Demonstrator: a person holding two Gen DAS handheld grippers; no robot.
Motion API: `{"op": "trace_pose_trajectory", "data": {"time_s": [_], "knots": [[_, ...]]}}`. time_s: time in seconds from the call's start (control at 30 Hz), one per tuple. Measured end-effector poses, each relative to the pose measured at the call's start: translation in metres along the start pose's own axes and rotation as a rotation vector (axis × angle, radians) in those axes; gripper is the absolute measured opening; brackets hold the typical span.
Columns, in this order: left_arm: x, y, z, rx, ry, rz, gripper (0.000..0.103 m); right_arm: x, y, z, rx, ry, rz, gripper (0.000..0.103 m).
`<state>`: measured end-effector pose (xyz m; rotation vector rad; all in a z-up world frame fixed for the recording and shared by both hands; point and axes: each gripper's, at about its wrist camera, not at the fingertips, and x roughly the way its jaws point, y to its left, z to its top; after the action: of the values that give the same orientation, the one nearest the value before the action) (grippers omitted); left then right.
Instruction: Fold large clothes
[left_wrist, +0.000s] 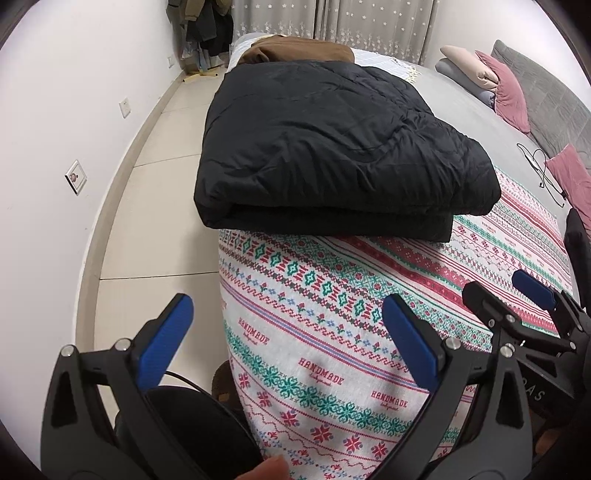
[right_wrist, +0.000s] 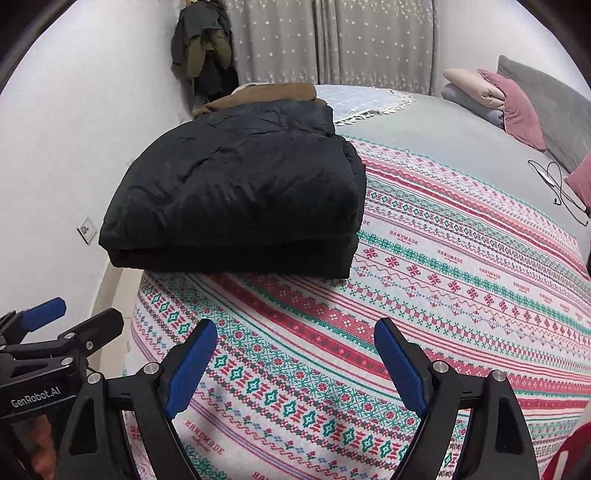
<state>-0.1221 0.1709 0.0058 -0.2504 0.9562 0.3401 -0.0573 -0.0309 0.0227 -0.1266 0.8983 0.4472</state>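
A black padded jacket (left_wrist: 332, 147) lies folded in a thick rectangle on the patterned blanket (left_wrist: 332, 332) near the bed's left edge; it also shows in the right wrist view (right_wrist: 240, 195). My left gripper (left_wrist: 288, 321) is open and empty, held above the blanket short of the jacket, at the bed's corner. My right gripper (right_wrist: 295, 343) is open and empty, also short of the jacket, over the blanket (right_wrist: 443, 295). The right gripper shows at the right of the left view (left_wrist: 524, 291), and the left gripper at the left of the right view (right_wrist: 70, 314).
A brown garment (left_wrist: 295, 50) lies behind the jacket. Pillows (left_wrist: 491, 81) and a grey headboard (left_wrist: 554, 110) are at the right, with a black cable (left_wrist: 543, 173) on the grey sheet. Tiled floor (left_wrist: 155, 184) and a white wall lie left of the bed. Clothes hang in the far corner (right_wrist: 203, 48).
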Motion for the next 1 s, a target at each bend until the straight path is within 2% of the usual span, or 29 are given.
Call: {"op": "trace_pose_trajectory", "data": {"time_s": [1.0], "knots": [[-0.0059,-0.0027,0.0032,0.003,-0.009,-0.001,0.102,-0.0008,0.0002,0.0013,0.011,0.003,0.011,0.088]]}}
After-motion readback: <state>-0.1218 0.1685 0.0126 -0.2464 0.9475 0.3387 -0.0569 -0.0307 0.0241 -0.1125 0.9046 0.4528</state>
